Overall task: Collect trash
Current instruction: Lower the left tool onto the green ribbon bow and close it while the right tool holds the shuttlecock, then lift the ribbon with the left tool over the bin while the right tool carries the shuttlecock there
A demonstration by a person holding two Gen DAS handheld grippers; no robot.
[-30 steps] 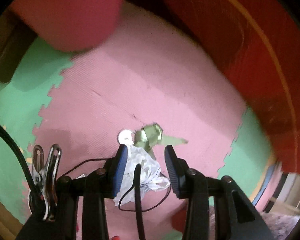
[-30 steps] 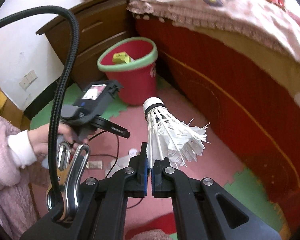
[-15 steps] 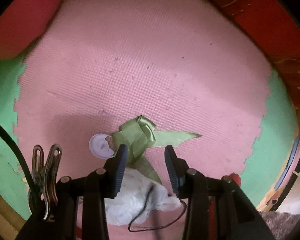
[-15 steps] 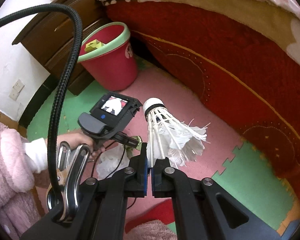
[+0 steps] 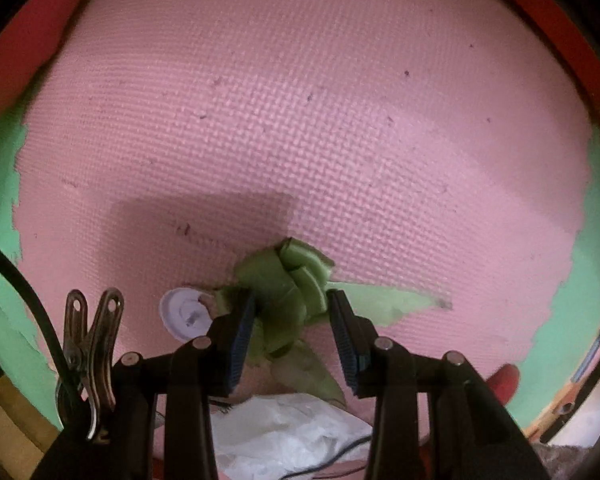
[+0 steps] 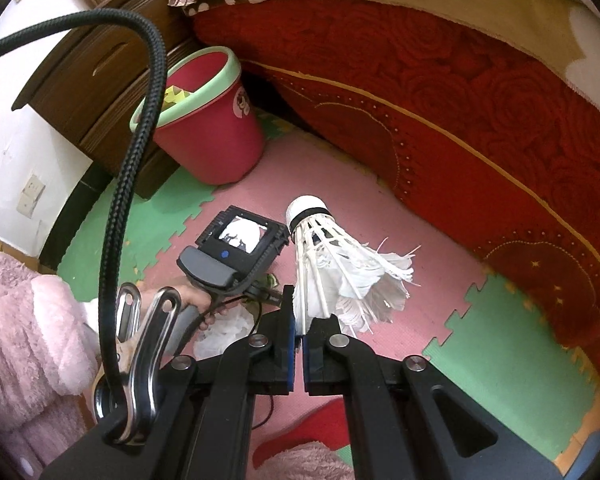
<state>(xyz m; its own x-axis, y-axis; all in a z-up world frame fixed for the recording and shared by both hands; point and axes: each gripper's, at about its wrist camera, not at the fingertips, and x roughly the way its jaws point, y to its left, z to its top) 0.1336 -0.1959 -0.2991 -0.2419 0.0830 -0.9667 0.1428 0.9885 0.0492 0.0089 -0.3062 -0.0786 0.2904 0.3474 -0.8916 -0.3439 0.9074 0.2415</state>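
Two grippers work over the woven-textured pink foam mat (image 5: 300, 120). Left gripper (image 5: 292, 322) has its ribbed blue pads apart, straddling a knotted green ribbon (image 5: 288, 280) lying flat, beside a round white cap (image 5: 185, 314). Right gripper (image 6: 299, 334) is clamped on a frayed white feather shuttlecock (image 6: 332, 264), cork tip upward.

My left wrist view is dim and warm-tinted; a soft-edged shadow (image 5: 204, 220) falls across the pink mat (image 5: 300, 120) just beyond the fingers, and a paler band of light crosses the far right. The mat's weave reads sharp at centre, then smears and bends toward the black circular rim. My right wrist view is brighter, evenly lit, with the white wall (image 6: 28, 128) at far left nearly washed out. Straight edges bow strongly near its borders.
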